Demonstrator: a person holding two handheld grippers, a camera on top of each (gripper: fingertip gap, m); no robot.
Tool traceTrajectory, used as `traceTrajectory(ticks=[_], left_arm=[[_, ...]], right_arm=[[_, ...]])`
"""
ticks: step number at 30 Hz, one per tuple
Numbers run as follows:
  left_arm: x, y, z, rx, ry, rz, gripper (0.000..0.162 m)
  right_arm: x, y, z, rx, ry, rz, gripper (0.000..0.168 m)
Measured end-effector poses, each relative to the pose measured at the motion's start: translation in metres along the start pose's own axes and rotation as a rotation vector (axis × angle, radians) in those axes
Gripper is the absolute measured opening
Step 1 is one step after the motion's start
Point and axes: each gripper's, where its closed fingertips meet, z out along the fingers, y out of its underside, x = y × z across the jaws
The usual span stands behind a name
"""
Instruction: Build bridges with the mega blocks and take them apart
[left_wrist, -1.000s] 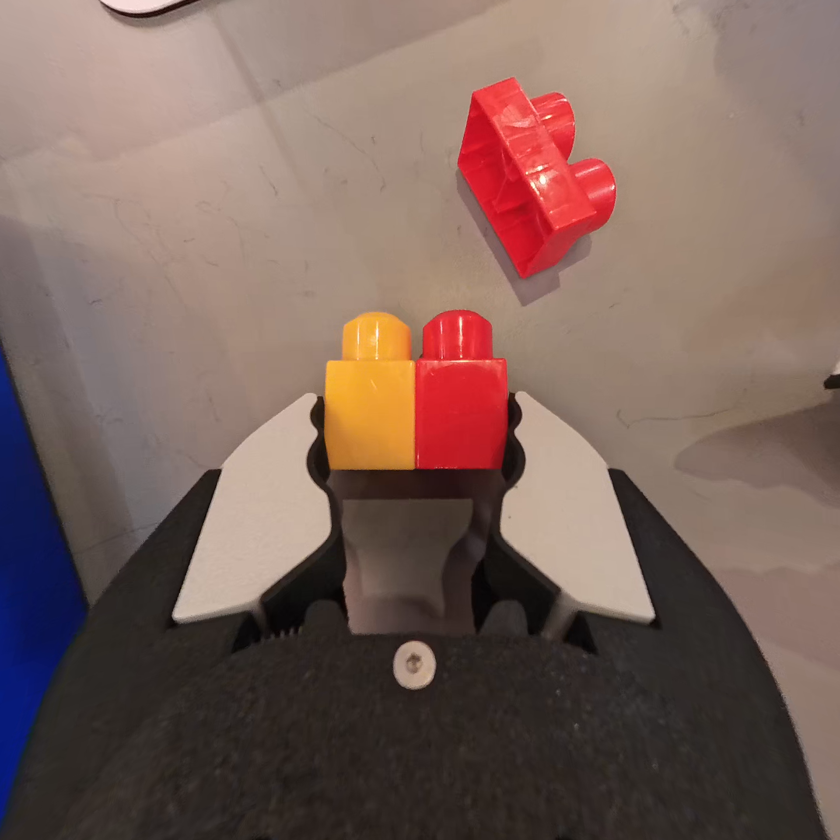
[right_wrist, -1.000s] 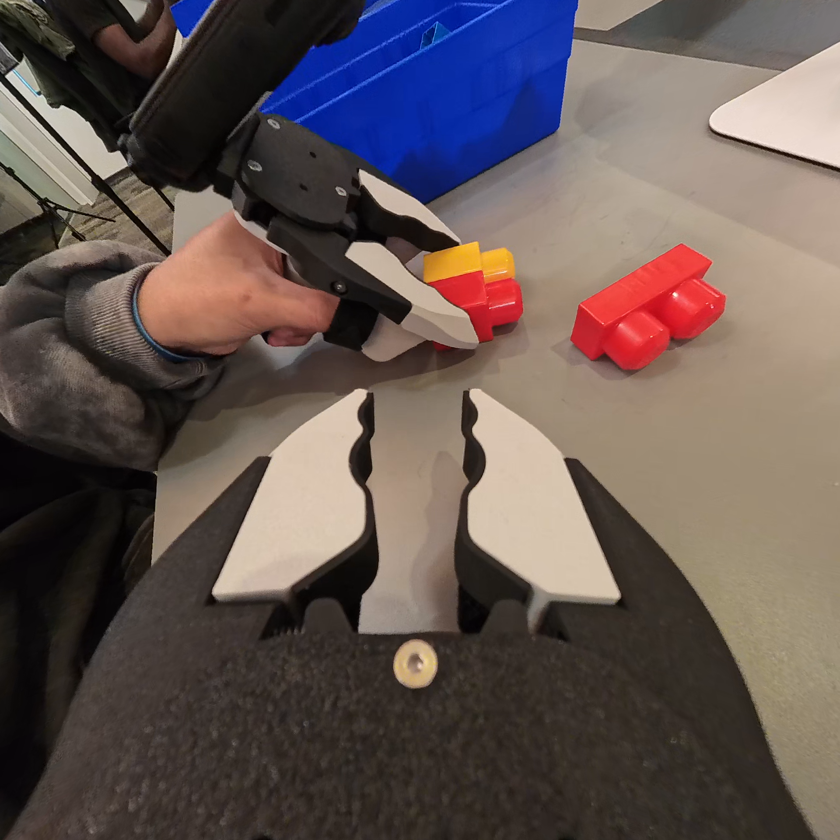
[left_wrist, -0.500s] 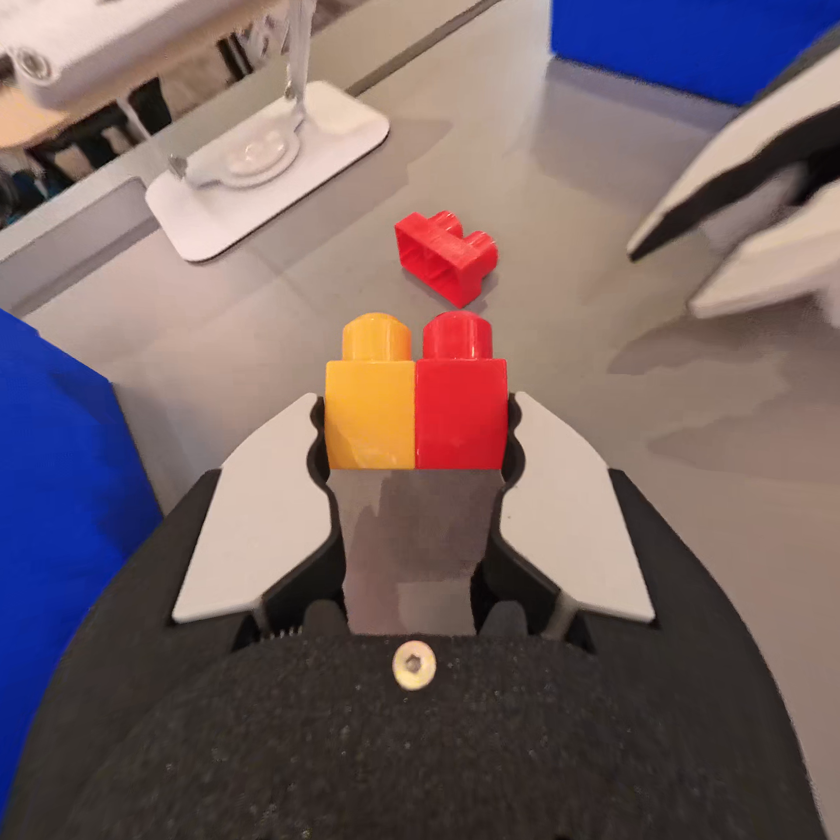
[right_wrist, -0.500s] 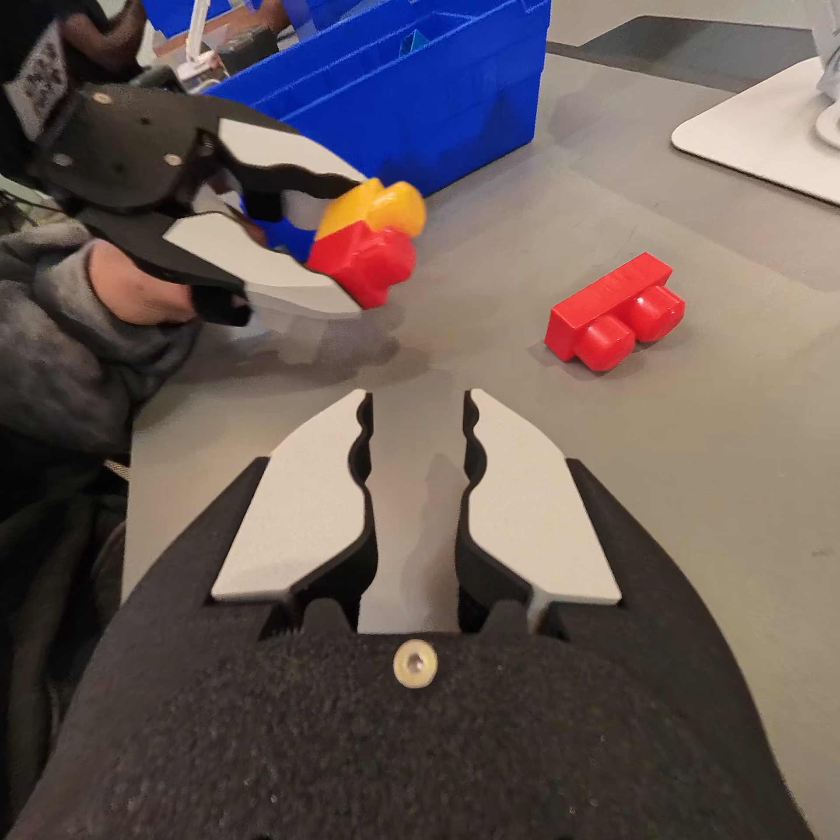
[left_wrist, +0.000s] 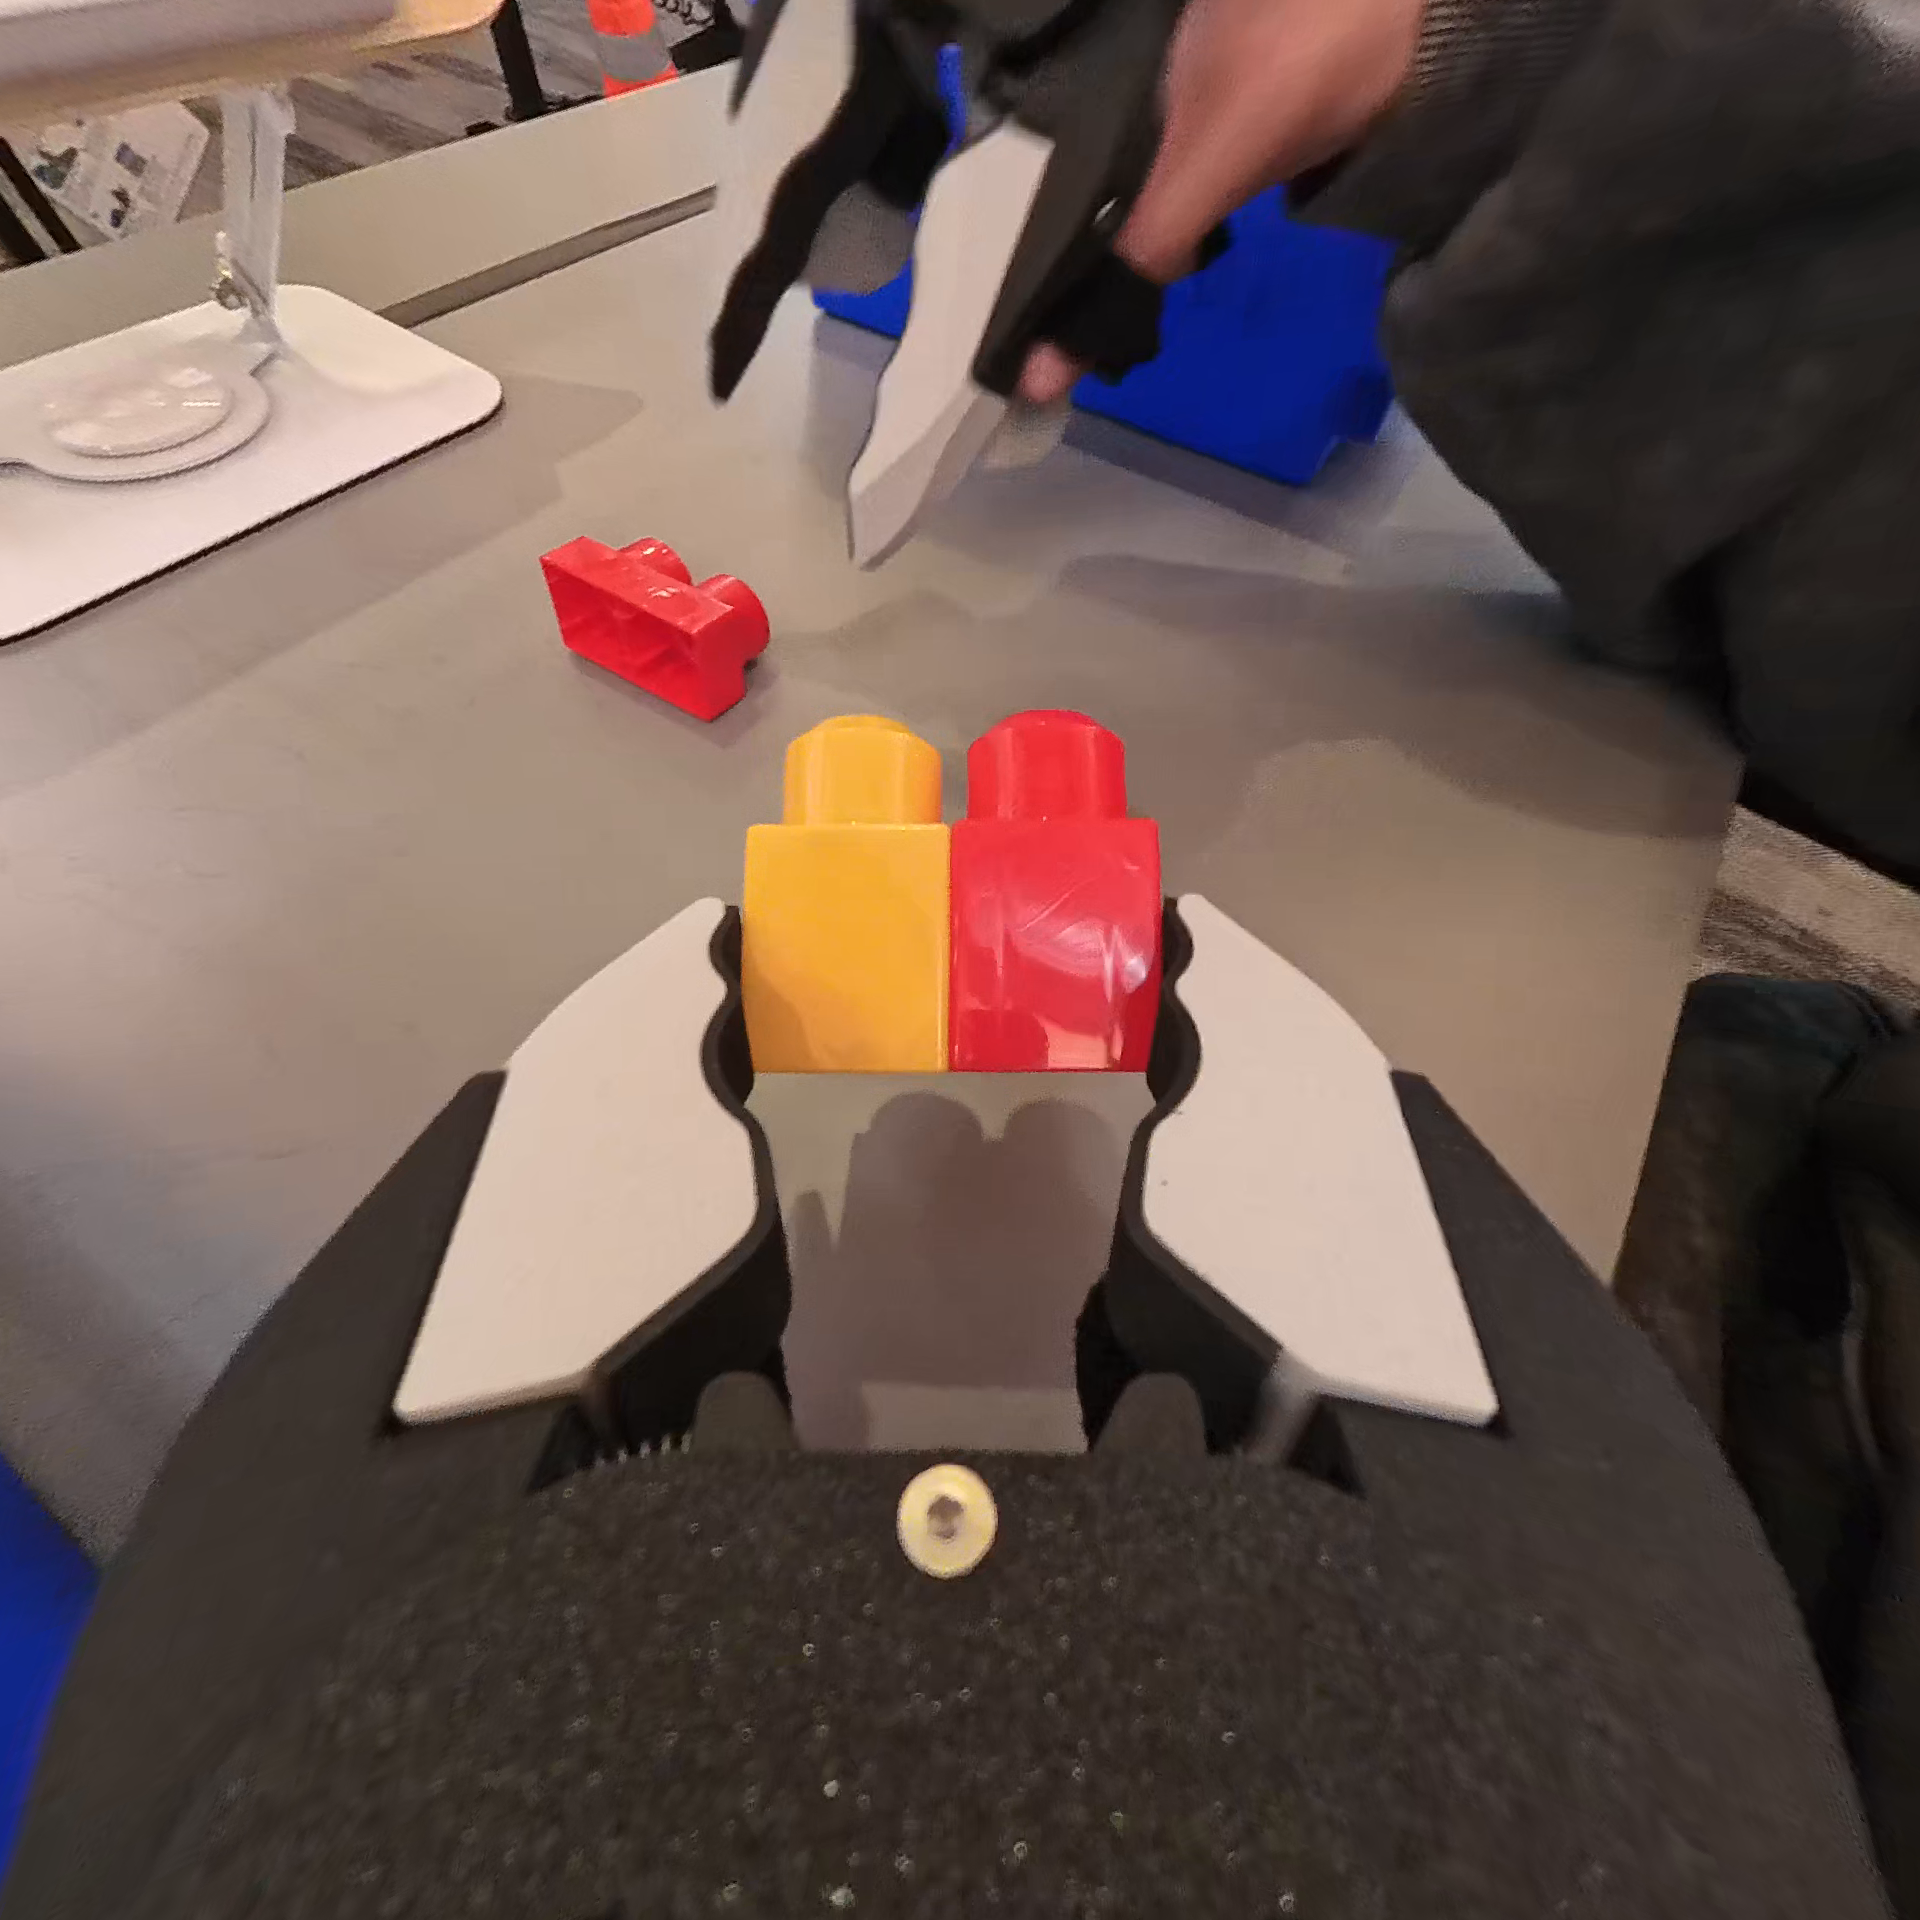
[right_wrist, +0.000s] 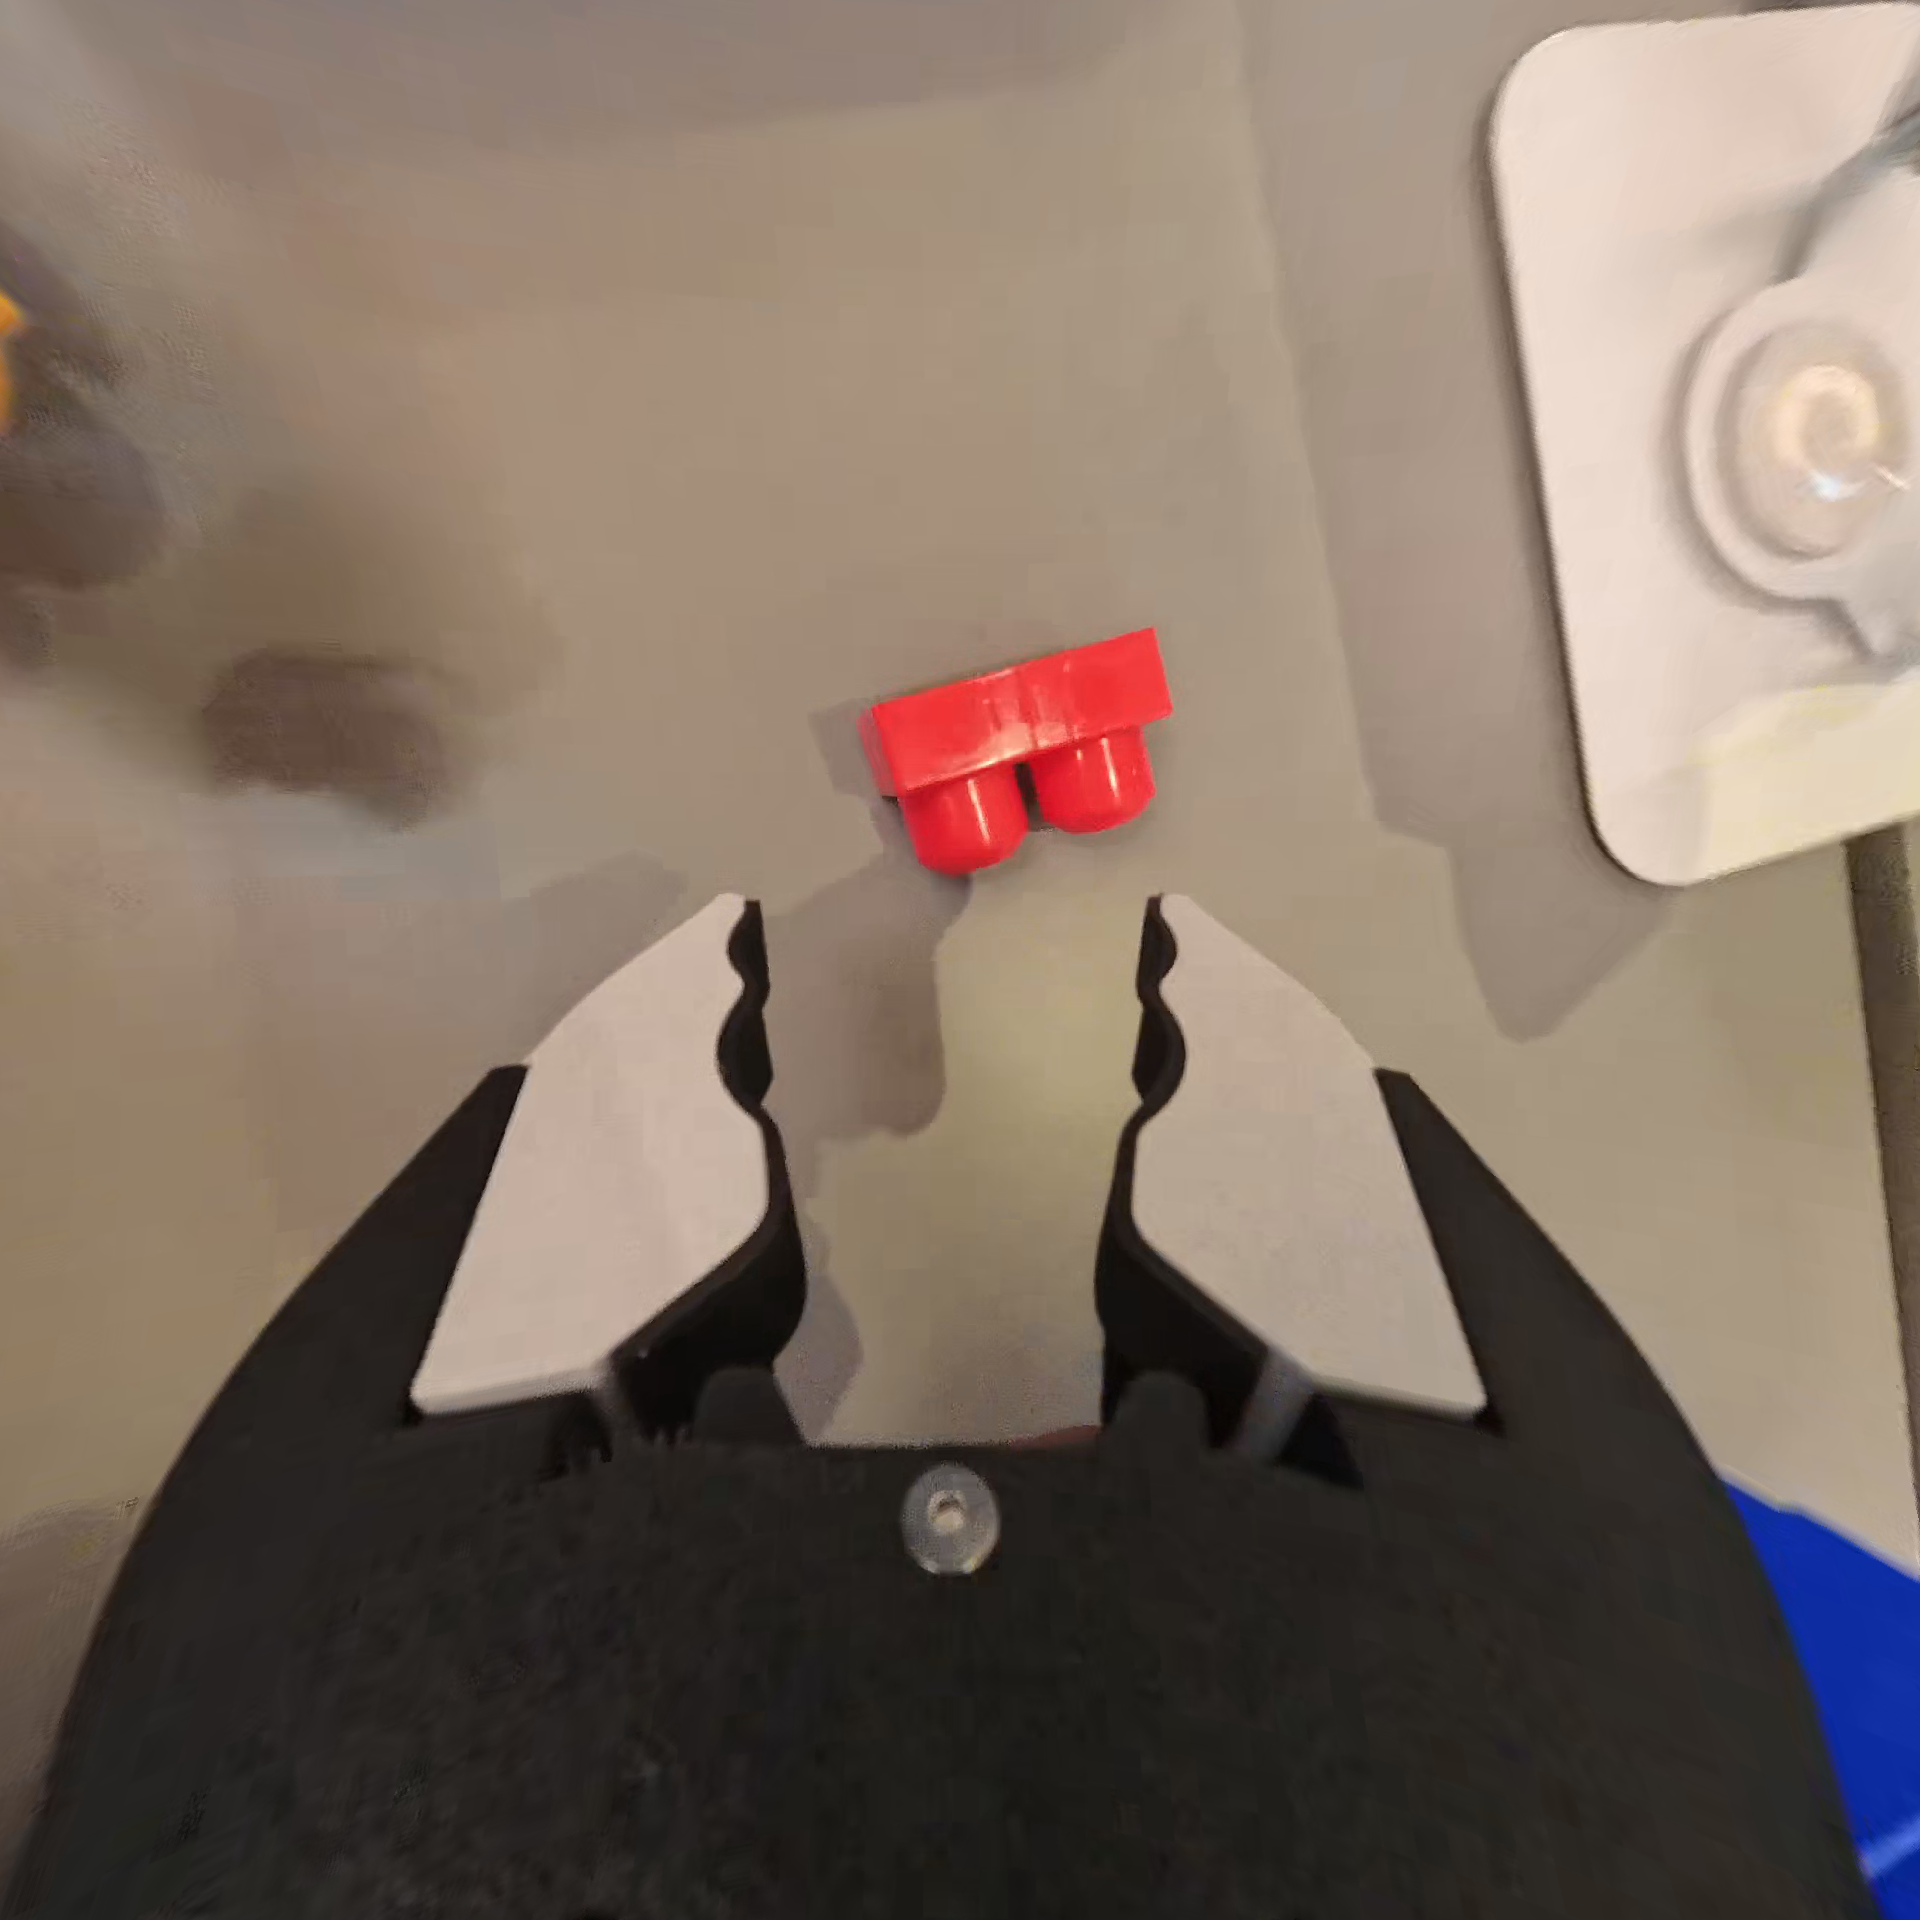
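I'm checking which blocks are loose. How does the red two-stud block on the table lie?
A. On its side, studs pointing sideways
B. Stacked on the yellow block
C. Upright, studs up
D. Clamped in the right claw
A: the red two-stud block lies on the table, studs sideways, ahead of the open right claw.

A yellow single-stud block (left_wrist: 847, 940) and a red single-stud block (left_wrist: 1051, 940) sit side by side, touching, studs pointing away, clamped between the left gripper's fingers (left_wrist: 603, 1164) above the grey desk (left_wrist: 312, 883). A red two-stud block (right_wrist: 1018, 743) lies tipped on its side on the desk, well in from the edges, studs horizontal.
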Motion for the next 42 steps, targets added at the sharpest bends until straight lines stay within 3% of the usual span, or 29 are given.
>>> traceTrajectory(ticks=[6,11,18,25,31,42], left_arm=[[-0.003,0.003,-0.002,0.013,0.009,-0.001,0.074],[-0.009,0.008,-0.003,-0.008,0.007,-0.014,0.074],[-0.034,-0.017,0.002,0.005,-0.098,0.092,0.074],[-0.055,-0.058,0.042,-0.017,-0.124,0.223,0.074],[-0.060,-0.056,0.083,-0.111,-0.081,0.445,0.074],[-0.047,-0.059,0.098,-0.043,0.028,0.459,0.074]], right_arm=[[0.019,0.009,0.043,-0.189,-0.058,-0.125,0.072],[0.012,-0.005,0.060,-0.146,-0.125,-0.142,0.069],[0.012,-0.029,0.002,-0.048,0.010,-0.264,0.068],[0.006,-0.023,-0.054,-0.014,0.077,-0.311,0.068],[-0.003,-0.004,-0.061,-0.106,0.070,-0.364,0.068],[-0.004,0.006,-0.047,-0.119,0.032,-0.372,0.068]])
